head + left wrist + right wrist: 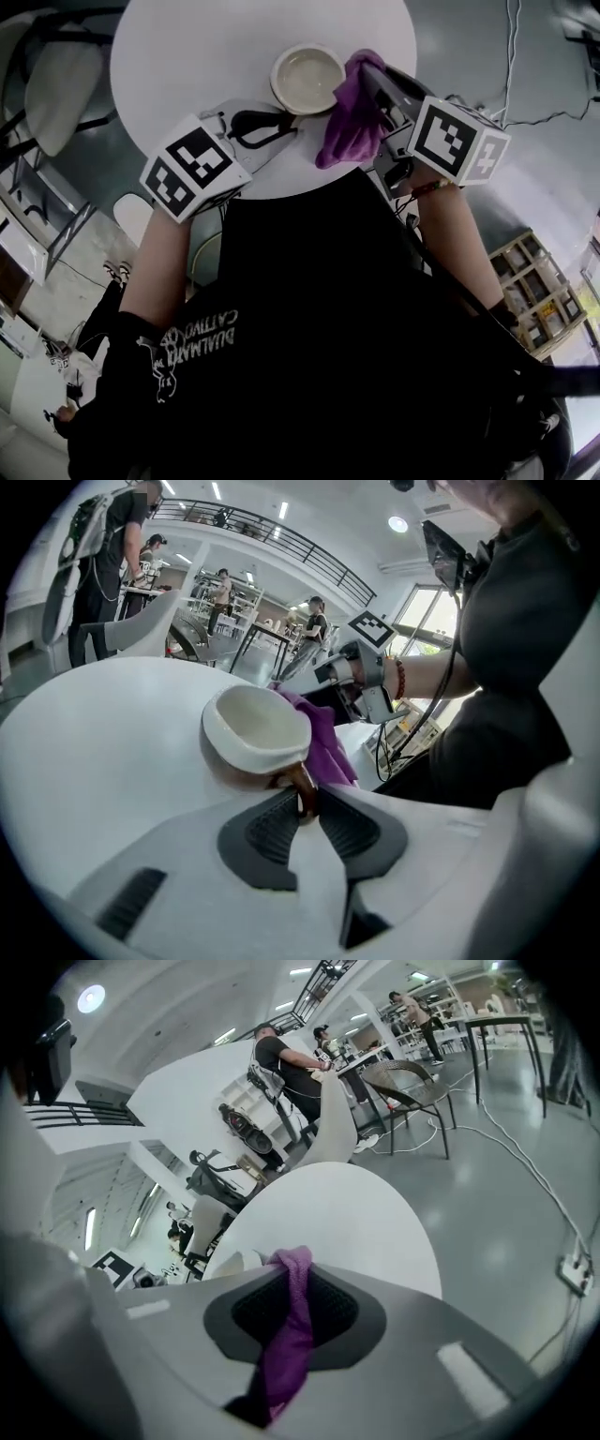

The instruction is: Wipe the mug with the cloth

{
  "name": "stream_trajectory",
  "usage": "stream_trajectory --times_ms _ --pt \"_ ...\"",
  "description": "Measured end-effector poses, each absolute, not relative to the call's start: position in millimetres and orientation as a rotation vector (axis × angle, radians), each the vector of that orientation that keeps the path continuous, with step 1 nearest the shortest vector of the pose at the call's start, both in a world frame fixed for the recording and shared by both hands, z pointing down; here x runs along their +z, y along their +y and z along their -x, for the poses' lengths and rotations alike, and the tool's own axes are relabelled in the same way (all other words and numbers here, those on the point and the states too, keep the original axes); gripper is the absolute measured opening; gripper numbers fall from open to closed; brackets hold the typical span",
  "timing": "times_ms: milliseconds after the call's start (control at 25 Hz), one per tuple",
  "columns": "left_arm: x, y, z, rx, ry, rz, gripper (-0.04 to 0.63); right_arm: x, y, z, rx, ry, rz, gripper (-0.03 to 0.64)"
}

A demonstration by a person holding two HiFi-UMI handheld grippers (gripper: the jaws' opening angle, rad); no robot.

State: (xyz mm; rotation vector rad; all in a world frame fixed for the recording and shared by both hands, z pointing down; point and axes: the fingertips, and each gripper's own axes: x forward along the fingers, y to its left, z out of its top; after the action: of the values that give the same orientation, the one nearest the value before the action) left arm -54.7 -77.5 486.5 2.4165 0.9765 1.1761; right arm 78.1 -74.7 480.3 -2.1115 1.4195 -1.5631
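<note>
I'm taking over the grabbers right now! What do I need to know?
Left gripper: shut on the mug by its handle; the mug sits on the white table.
Right gripper: shut on the purple cloth, which lies against the mug's side.
Done: both things gripped, cloth at the mug.
Left: rub the cloth around the mug. How much is already wiped can't be told.

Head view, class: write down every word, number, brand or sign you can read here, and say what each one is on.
"DUALMATR" and "CATIVO": white print on the person's black shirt, small and creased, so the reading is uncertain.
Marker cubes, left and right: black-and-white square patterns only, no letters.
Mug and purple cloth: no print visible.
</note>
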Motion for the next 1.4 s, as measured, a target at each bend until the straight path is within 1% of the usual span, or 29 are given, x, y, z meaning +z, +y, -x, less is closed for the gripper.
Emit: stream_trajectory --times_ms 280,600,1000,1400 --pt "484 -80 58 1.202 1.120 -2.348 0.071 481 -79 -83 -1.625 1.388 2.262 0.043" --pt "479 -83 66 1.209 1.230 -2.300 0.071 472 -96 -85 -1.674 1.493 2.452 0.042" --pt "474 -84 63 1.207 1.344 -2.248 0.071 466 -118 -95 -1.690 1.485 2.525 0.041" --pt "474 -85 64 1.203 1.397 -2.237 0.071 457 -146 -81 -1.666 1.715 2.572 0.040"
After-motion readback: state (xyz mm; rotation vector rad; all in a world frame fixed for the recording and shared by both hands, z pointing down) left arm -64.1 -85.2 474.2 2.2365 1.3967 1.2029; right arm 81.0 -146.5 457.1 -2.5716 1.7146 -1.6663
